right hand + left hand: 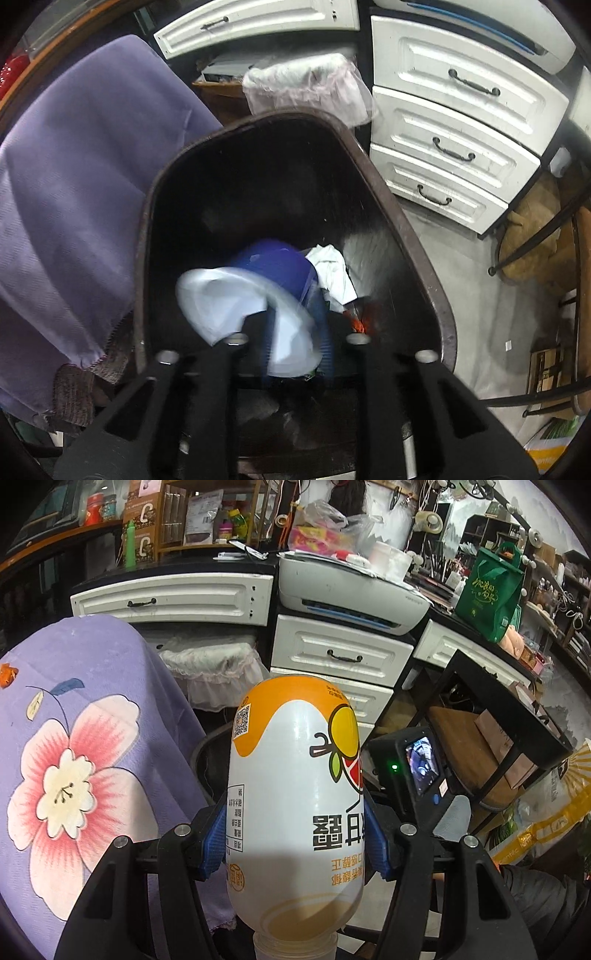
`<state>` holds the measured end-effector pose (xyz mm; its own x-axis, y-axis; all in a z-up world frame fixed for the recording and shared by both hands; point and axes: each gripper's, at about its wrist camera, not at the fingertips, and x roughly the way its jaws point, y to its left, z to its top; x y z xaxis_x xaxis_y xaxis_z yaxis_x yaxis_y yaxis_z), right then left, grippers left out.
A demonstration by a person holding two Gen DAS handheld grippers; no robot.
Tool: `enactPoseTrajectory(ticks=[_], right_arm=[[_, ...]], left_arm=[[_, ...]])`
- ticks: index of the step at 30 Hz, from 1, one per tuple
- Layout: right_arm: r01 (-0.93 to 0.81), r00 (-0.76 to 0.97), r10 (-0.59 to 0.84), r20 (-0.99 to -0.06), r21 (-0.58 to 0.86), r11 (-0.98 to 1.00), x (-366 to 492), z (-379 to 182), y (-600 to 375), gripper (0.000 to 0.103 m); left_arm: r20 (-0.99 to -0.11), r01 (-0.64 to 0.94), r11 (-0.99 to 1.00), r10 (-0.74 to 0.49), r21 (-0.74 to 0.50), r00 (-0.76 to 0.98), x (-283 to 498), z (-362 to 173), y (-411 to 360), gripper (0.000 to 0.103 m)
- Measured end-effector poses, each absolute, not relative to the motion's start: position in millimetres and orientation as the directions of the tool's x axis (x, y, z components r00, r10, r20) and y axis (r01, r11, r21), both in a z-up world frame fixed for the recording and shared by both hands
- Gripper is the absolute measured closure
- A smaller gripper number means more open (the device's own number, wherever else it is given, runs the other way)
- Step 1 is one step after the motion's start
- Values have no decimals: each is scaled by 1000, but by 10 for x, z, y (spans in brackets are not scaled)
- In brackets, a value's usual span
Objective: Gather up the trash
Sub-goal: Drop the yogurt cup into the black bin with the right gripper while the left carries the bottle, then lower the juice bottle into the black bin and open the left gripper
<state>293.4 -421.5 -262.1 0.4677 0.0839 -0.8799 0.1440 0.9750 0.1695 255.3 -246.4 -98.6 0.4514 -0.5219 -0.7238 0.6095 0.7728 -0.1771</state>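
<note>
Trash bin already holds scraps; blurred blue-white cup seems to drop from the released right gripper. Left gripper grips the bottle, not yet binned.

Blurred blue-white cup over dark bin.

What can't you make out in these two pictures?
- Blue-and-white cup, right wrist view: motion blur smears its shape.
- Bottle neck, left wrist view: cut off by the bottom edge.
- Dark bin floor, right wrist view: hidden by shadow, cup and crumpled paper.
</note>
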Motion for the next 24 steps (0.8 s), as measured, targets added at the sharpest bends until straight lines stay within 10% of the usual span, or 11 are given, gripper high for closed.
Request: enactPoseTrajectory(ticks=[24], right_arm=[[255, 635, -51, -771, 147, 956, 2257, -1774, -4658, 43]], left_arm=[[-798, 638, 758, -466, -138, 381, 2647, -1450, -2883, 42]])
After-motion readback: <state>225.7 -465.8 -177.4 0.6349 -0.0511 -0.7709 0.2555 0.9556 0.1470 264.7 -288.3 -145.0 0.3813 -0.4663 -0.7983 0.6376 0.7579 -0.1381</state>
